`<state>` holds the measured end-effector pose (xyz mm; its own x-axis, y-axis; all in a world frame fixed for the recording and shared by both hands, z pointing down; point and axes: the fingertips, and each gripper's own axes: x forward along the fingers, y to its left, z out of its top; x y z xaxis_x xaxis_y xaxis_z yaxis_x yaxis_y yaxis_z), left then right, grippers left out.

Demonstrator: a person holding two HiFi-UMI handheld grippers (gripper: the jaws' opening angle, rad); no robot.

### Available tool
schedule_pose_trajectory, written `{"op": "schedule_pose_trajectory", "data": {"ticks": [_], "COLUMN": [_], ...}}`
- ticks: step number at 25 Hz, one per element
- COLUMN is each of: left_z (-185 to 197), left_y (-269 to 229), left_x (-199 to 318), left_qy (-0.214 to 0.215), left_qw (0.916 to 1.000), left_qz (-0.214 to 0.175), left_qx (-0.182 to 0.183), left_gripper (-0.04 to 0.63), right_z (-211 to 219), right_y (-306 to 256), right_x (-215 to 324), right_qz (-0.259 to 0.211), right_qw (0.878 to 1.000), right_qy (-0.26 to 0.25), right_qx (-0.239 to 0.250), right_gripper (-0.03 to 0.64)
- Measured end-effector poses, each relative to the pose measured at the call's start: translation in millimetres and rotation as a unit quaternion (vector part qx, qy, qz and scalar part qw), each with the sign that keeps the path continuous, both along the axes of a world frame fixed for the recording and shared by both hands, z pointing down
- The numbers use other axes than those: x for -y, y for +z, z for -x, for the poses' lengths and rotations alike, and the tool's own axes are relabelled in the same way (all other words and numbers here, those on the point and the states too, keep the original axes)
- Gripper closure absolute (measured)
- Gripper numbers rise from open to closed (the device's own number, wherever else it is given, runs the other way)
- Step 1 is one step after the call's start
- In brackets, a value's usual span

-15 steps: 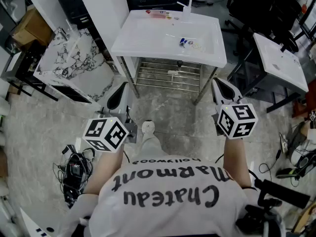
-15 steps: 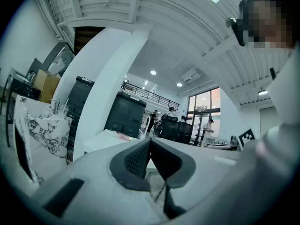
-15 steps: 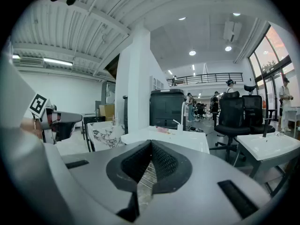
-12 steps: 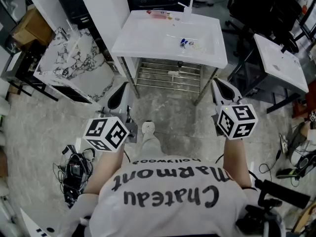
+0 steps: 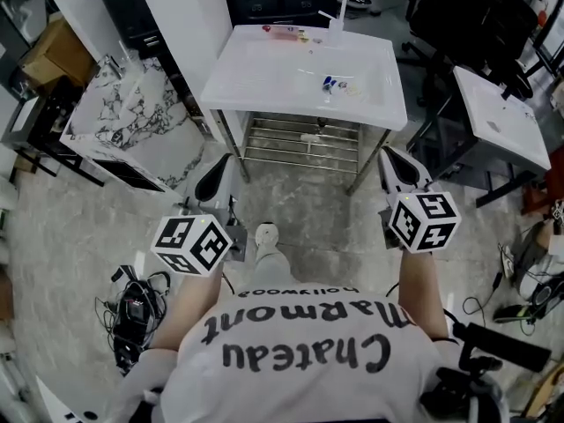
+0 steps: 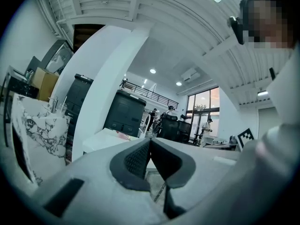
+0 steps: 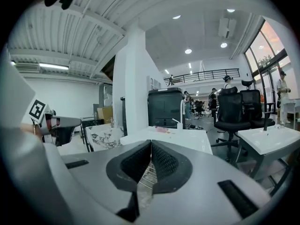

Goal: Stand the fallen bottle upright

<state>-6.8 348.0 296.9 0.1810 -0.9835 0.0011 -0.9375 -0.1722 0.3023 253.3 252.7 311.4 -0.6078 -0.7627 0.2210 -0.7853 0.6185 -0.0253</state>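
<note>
Lying on its side at the back rim of the white sink [image 5: 231, 76], a small pink bottle [image 5: 284, 30] is seen, while the left gripper [image 5: 212, 177] and the right gripper [image 5: 401, 167] are held well back from it, near the person [image 5: 300, 359], each with its jaws pressed together and nothing between them.

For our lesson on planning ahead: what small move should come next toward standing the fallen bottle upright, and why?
Probably a step forward toward the white washbasin. The left hand-held gripper and right hand-held gripper are both shut, empty and well short of it, while what looks like the pink bottle lies at its far edge.
</note>
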Motion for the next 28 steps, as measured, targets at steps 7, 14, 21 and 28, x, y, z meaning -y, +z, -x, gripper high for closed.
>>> {"op": "schedule_pose_trajectory", "data": {"ticks": [7,14,21,28], "left_z": [13.6,48.0,82.1,118.9], "left_y": [7.6,6.0,-11.5,-33.1], "left_x": [34.8,93.5,160.8,224.5], "left_qy": [0.01,0.022,0.052,0.081], "left_qw": [0.9998,0.9993,0.9984,0.9964], "left_qz": [0.011,0.01,-0.005,-0.024], "left_qx": [-0.012,-0.03,-0.025,-0.008], "left_gripper": [0.581,0.581,0.581,0.581], "right_z": [10.8,42.5,75.8,109.7], "right_y": [3.2,1.4,-11.8,-22.5], "right_x": [30.6,78.6,133.3,183.5], "right_qz": [0.006,0.007,0.0,-0.01], "right_qw": [1.0,1.0,0.999,0.997], "right_qy": [0.01,0.021,0.042,0.07], "right_qx": [-0.001,-0.015,-0.014,-0.01], "right_gripper": [0.603,0.603,0.603,0.603]}}
